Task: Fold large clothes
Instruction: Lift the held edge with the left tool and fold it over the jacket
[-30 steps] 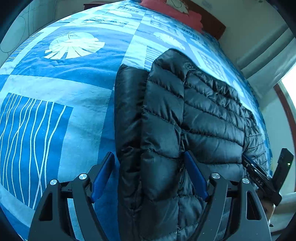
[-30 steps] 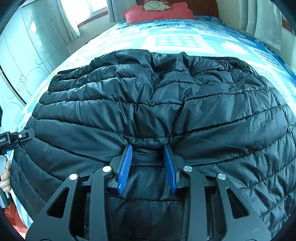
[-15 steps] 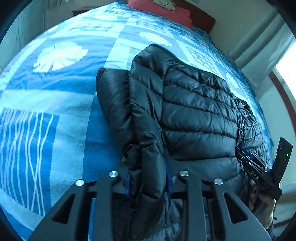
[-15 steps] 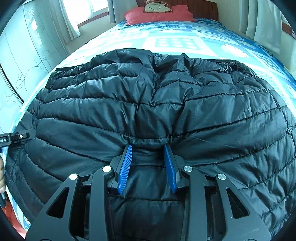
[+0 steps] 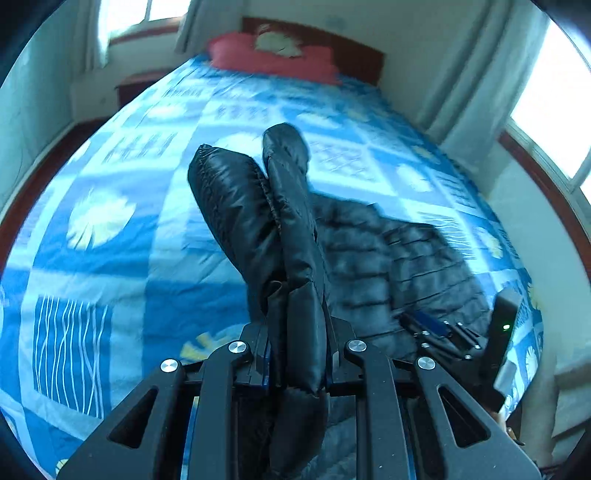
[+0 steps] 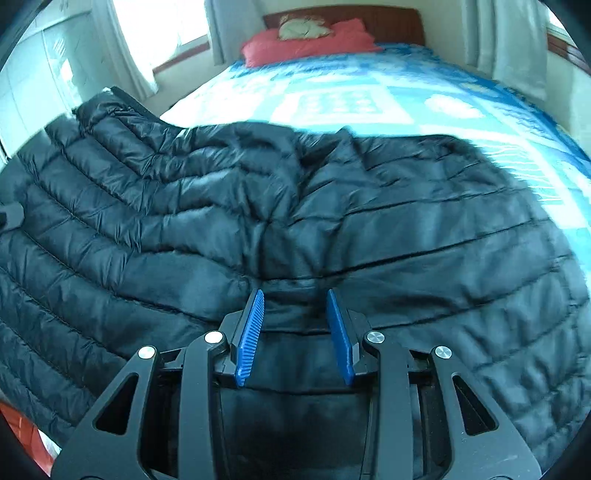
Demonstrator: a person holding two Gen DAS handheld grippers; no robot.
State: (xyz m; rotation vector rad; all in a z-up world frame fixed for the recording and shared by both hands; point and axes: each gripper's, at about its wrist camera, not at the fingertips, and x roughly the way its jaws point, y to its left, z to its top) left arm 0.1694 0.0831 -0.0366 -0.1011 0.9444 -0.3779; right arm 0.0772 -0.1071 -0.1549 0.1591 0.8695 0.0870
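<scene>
A black quilted puffer jacket (image 6: 369, 229) lies spread on the blue patterned bedspread (image 5: 92, 258). My left gripper (image 5: 297, 332) has its jaws closing on a bunched side of the jacket (image 5: 240, 206), and this part hangs lifted above the bed in a thick folded roll. The left pads are hidden by the fabric. My right gripper (image 6: 295, 321) grips a fold at the jacket's near edge between its blue pads (image 6: 251, 332). It also shows in the left wrist view as the right gripper (image 5: 443, 332), low on the jacket's far side.
A red pillow (image 5: 273, 59) lies against the dark wooden headboard (image 6: 388, 22) at the bed's far end. Curtains (image 5: 461, 74) and bright windows flank the bed. A small bedside cabinet (image 5: 136, 85) stands beyond the bed's left side.
The left jaws shut on the jacket's side and lifted it well off the bed, bunching it into a roll. In the right view the jacket's left part has risen; the right grip is unchanged.
</scene>
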